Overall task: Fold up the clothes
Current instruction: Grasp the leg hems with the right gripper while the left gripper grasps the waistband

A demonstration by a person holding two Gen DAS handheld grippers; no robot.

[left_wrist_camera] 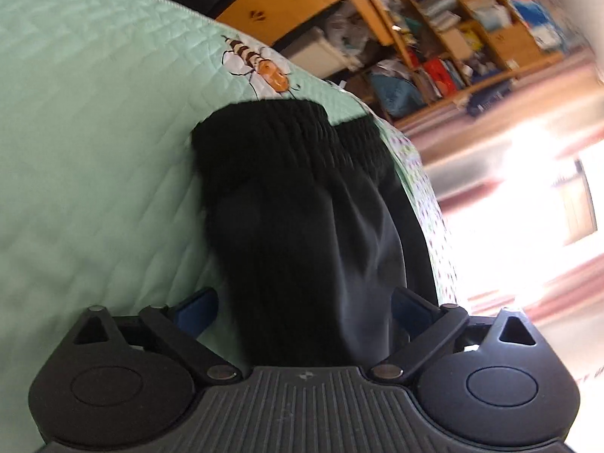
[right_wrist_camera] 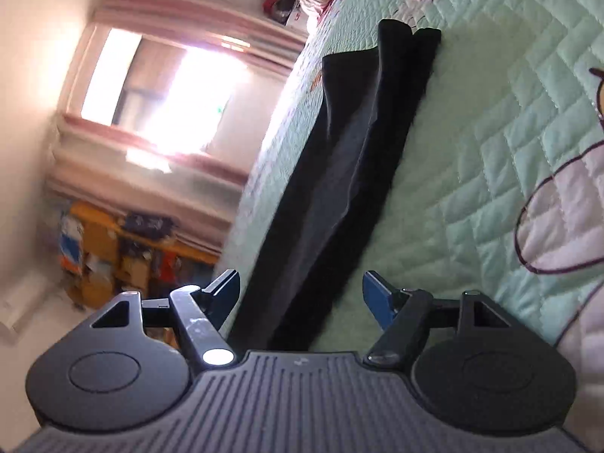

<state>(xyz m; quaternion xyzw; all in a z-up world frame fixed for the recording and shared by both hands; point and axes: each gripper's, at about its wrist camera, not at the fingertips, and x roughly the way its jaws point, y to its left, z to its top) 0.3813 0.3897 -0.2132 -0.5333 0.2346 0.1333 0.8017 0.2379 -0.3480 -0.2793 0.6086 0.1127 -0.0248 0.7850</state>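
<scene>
— What can't you make out from where you stand?

— Plenty. The black trousers (left_wrist_camera: 302, 204) run right under the left gripper (left_wrist_camera: 304, 307), so their near end is cut off behind its body. The wooden shelves (left_wrist_camera: 464, 37) behind are smeared; I see coloured clutter but can't name any of it. The window (right_wrist_camera: 158, 87) is blown out white, and nothing shows through it.

— And from the other side?

— The same garment lies as a long, narrow strip on the green quilt (right_wrist_camera: 472, 158), close to the edge of the bed, its near end vanishing beneath the right gripper (right_wrist_camera: 302, 294). The far end shows two dark lobes side by side; I can't tell which part of the garment they are. At the left gripper's end I see the ribbed, gathered band (left_wrist_camera: 279, 124), lying just below a striped insect picture (left_wrist_camera: 260, 66) stitched on the quilt.

— Are the grippers holding anything?

— No. The left one stands spread as wide as it goes, its blue pads (left_wrist_camera: 198, 307) on either side of the cloth and not pressing it. The right one is parted too, rather less wide, with the black strip passing between its fingers (right_wrist_camera: 377, 300) but nothing pinched. No hand is visible in either view.
</scene>
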